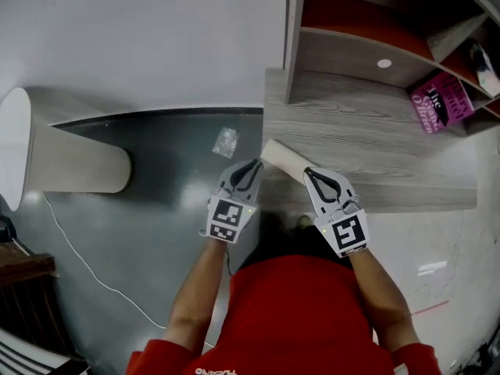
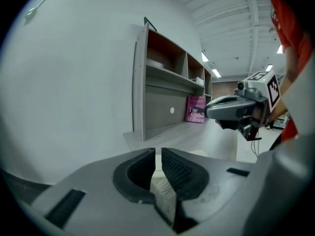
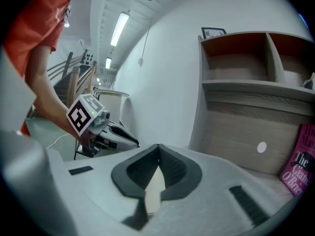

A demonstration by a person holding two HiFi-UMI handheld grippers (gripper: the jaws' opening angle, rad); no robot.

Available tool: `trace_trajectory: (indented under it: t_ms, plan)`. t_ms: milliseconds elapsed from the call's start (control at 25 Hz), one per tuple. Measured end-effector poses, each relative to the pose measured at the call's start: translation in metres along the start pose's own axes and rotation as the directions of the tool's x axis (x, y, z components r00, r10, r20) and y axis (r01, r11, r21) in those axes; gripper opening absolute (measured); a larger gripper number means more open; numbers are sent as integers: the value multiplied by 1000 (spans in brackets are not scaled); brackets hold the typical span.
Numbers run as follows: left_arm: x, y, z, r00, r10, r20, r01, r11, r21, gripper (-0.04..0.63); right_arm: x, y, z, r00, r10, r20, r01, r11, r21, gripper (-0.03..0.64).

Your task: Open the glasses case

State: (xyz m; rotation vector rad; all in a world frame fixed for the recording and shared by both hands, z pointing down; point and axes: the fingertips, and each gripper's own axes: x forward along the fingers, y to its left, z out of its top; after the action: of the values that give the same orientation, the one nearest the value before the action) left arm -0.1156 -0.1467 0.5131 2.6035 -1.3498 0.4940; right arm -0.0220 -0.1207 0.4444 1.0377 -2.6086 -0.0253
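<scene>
The cream, oblong glasses case (image 1: 280, 156) lies closed on the near left corner of the wooden desk (image 1: 367, 143). My left gripper (image 1: 255, 163) is shut, its tip just at the case's left side. My right gripper (image 1: 308, 172) is also shut, its tip by the case's near right end. Neither holds anything. In the left gripper view the jaws of the left gripper (image 2: 158, 154) stand almost together, and the right gripper (image 2: 231, 107) hangs to the right. In the right gripper view the right gripper (image 3: 158, 149) is shut, with a cream surface (image 3: 153, 191) showing below the jaws.
A shelf unit (image 1: 293, 37) stands at the back of the desk, with a pink book (image 1: 441, 104) leaning at its right. A white round table (image 1: 47, 158) is at the left. A clear plastic scrap (image 1: 226, 141) and a white cable (image 1: 86, 268) lie on the dark floor.
</scene>
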Motion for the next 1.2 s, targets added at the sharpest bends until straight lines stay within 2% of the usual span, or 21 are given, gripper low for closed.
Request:
trace_trajectory:
  t_ms: [200,360,720,960,1200]
  plan:
    - [15,7,-21,998,-20,-66,19,1000,-16,14,7,-4,-12,999,13,-32,-14,1000,-6,6]
    - [22,8,-39,990,-54,-131,49,998,-41,75,14,-5,-27,997,33,-67,-33,999,-7,35]
    - [39,12,-60,971,-112,-211,105,994,-43,147,24,-5,-68,983,64,-172,-65,998,1,157]
    - [47,6,-66,947,-195,-255,186,981,-58,153,26,-5,-98,958,94,-272,-103,995,-16,241]
    - [55,2,-71,924,-242,-295,235,970,-58,153,28,-7,-114,938,125,-322,-126,992,21,293]
